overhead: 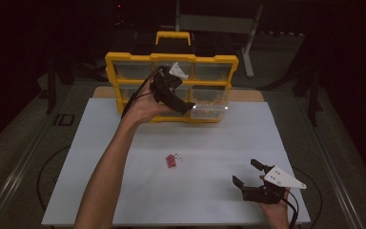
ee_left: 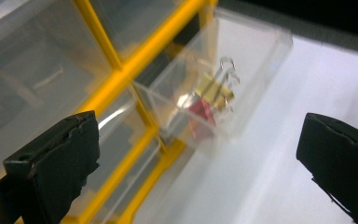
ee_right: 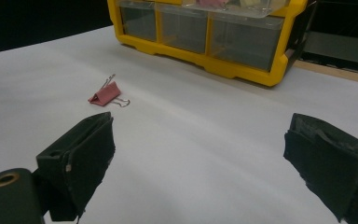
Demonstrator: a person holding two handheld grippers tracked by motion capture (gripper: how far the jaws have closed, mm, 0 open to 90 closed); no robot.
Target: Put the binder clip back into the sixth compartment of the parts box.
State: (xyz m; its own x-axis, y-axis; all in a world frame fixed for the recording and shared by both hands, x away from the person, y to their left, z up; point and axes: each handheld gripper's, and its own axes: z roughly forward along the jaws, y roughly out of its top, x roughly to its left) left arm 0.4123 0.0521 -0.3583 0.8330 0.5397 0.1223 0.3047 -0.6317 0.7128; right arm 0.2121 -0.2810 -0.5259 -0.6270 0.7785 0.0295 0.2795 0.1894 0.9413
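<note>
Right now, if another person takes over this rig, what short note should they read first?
Left tongs: open, empty, at the pulled-out clear drawer of the yellow organizer.
Right tongs: open, empty, low over the white mat, near right.
Done: a gold and a red binder clip lie in that drawer.
Left: one pink binder clip on the mat still needs to go in; the drawer is still out.

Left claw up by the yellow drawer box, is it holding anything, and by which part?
Nothing. The left claw stands open with empty space between its jaws; the binder clips lie apart from it in the pulled-out clear drawer.
</note>
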